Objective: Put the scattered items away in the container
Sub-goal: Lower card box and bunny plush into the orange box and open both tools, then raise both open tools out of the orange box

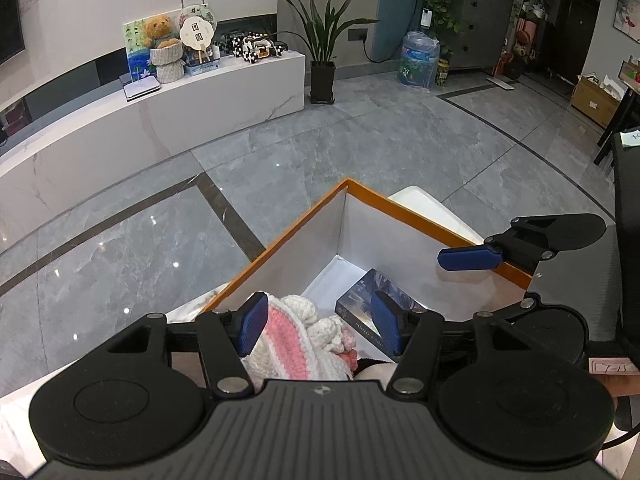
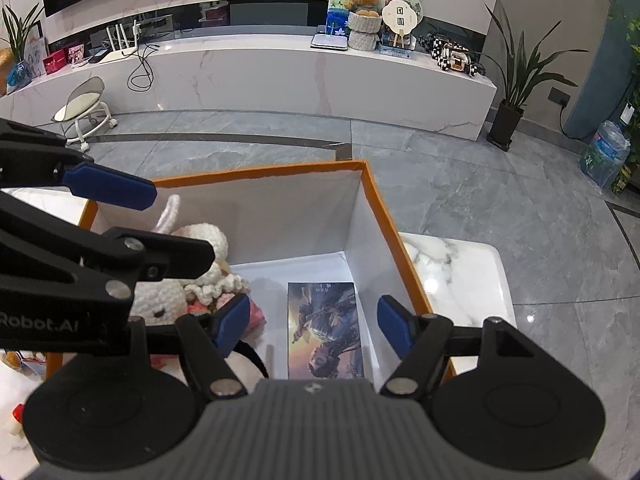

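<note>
An orange-rimmed white box (image 1: 280, 240) (image 2: 256, 174) stands on a marble table. Inside it, a white and pink crochet bunny (image 1: 292, 340) (image 2: 200, 240) lies on the left and a flat picture-printed box (image 1: 360, 300) (image 2: 324, 320) lies on the floor at the right. My left gripper (image 1: 320, 324) hovers over the bunny with its jaws apart; the toy rests below them, not pinched. My right gripper (image 2: 314, 326) hangs open above the picture box, touching nothing. Each view shows one blue finger of the other gripper (image 1: 470, 258) (image 2: 108, 192) over the box.
The marble table (image 2: 460, 272) shows to the right of the box. Grey tiled floor lies beyond, with a long white bench (image 2: 280, 72), a small wheeled stool (image 2: 84, 108), a potted plant (image 1: 322, 76) and a water bottle (image 1: 418, 60). A dark chair (image 1: 628, 280) stands at the right.
</note>
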`<state>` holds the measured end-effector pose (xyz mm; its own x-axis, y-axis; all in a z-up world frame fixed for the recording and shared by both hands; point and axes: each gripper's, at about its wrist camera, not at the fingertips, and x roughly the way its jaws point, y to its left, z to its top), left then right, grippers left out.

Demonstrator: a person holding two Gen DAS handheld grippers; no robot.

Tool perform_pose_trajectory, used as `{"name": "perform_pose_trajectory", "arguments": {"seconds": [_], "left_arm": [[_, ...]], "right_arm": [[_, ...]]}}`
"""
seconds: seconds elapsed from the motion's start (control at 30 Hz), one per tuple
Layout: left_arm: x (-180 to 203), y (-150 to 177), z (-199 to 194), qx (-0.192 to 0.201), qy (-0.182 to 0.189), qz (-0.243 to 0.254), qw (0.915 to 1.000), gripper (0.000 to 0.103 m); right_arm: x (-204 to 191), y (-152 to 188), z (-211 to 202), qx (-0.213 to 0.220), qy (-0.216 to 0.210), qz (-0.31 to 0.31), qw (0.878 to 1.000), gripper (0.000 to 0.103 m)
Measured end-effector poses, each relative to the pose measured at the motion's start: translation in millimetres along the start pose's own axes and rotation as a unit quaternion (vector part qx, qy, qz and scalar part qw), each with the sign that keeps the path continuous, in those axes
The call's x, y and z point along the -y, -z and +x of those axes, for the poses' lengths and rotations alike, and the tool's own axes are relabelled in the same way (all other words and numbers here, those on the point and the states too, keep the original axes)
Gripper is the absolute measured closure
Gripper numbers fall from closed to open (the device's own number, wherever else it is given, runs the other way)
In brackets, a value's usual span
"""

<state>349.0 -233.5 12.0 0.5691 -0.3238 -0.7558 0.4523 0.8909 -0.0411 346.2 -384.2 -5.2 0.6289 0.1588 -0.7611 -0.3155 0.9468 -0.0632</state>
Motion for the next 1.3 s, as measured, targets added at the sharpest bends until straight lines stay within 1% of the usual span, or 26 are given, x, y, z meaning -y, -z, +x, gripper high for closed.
{"name": "perform_pose_trajectory", "arguments": {"seconds": [0.33,0.7,0.8,1.0,1.2,1.3], "left_arm": [[4,-7,-20,0.012,0.003,0.004,0.9999,0.036],[9,-14,-71,0.042,0.000,0.010,0.9991,0.036],[11,-17,-91,0.056,0.000,0.012,0.9983,0.036],[16,-18,-142,0.089,-0.003,0.019,0.9958,0.036],[19,-9,-200,0.127,-0.007,0.026,0.9915,0.036],[20,0,-232,0.154,-0.004,0.027,0.9877,0.036]], "right_arm": [[0,-6,-21,0.008,0.006,-0.005,1.000,0.030],[-6,-9,-65,0.019,0.020,-0.014,1.000,0.030],[-11,-13,-84,0.028,0.024,-0.021,0.999,0.030],[-26,-27,-136,0.063,0.031,-0.032,0.997,0.030],[-52,-35,-189,0.106,0.016,-0.038,0.993,0.030],[-70,-32,-214,0.126,0.004,-0.042,0.991,0.030]]}}
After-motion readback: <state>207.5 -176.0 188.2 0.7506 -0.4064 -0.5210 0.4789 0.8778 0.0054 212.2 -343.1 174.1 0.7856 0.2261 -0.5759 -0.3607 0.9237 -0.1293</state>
